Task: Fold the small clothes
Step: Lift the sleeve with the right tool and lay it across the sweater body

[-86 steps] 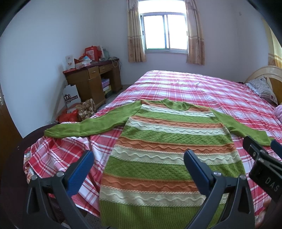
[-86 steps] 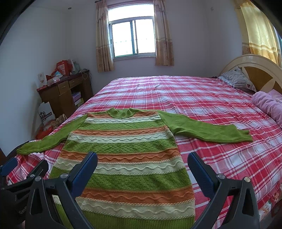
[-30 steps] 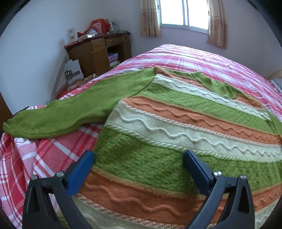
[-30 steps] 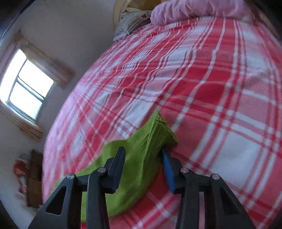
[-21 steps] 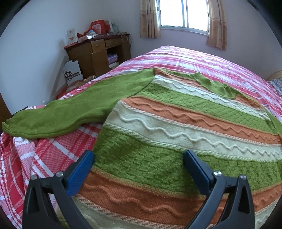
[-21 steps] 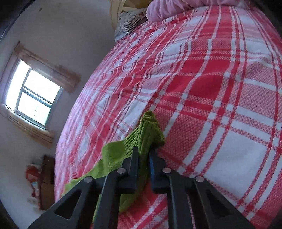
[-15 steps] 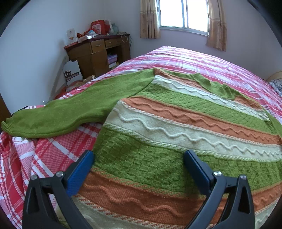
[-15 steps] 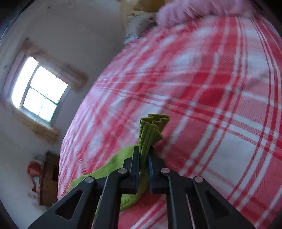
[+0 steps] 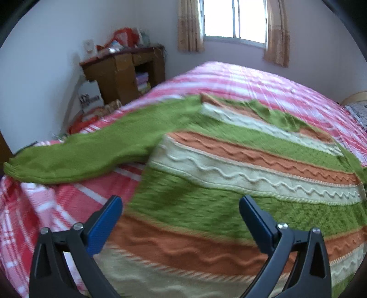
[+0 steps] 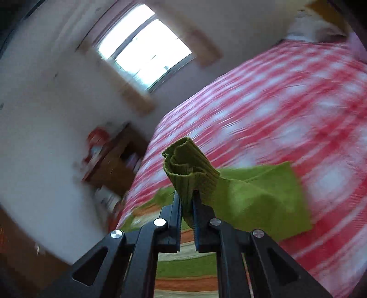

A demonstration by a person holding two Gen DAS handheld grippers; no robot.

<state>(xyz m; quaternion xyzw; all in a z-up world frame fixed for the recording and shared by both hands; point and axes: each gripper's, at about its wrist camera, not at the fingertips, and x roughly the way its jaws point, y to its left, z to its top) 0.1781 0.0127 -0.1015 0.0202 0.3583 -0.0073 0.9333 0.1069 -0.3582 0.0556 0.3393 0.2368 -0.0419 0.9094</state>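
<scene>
Sweater (image 9: pixel 240 174) flat on bed (image 9: pixel 263 80), collar toward window (image 9: pixel 234 20). Sleeve (image 9: pixel 96 151) stretches from sweater toward desk (image 9: pixel 123 71) side. Desk against wall, left of bed. Other sleeve's cuff (image 10: pixel 188 167) raised above bed, between right gripper (image 10: pixel 187 201) fingers.

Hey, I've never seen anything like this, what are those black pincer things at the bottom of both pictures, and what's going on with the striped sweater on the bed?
Those are two hand-held grippers, one in each of a person's hands, each with a camera looking forward along its fingers. So each picture is one gripper's own view. The left gripper is open, hovering over a green, orange and cream striped sweater spread on a red plaid bed. The right gripper is shut on the green sleeve cuff, lifted off the bed. A wooden desk stands by the wall.
</scene>
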